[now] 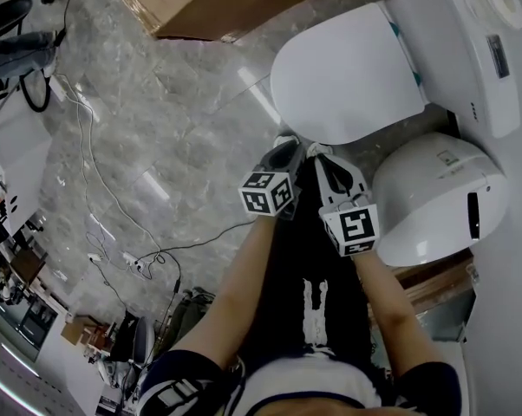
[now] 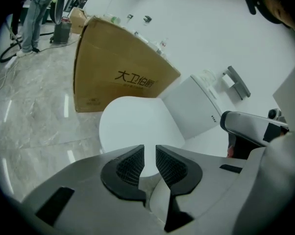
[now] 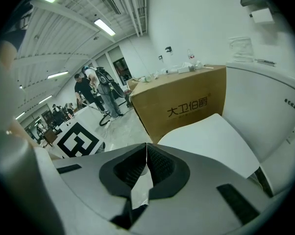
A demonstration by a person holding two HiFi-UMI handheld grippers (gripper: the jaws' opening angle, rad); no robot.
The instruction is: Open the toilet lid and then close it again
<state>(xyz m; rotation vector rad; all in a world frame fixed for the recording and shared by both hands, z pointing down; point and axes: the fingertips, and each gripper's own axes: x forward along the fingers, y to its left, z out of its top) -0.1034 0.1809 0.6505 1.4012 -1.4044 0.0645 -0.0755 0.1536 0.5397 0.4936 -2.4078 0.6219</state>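
Now left tongs (image 2: pixel 150 150) parted (empty), right tongs (image 3: pixel 146 148) clenched; toilet lid (image 1: pixel 348 76) closed.

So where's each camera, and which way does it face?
Head view: on the head, looking steeply down at lid and floor; arms, left gripper, right gripper show.
Left gripper view: on the left gripper, facing lid and box; its jaws, apart.
Right gripper view: on the right gripper, facing the same; its jaws, shut.
All share the lid.

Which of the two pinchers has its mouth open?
The left gripper: its jaws stand apart, with the white toilet lid showing through the gap. On the right gripper the jaws are pressed together.
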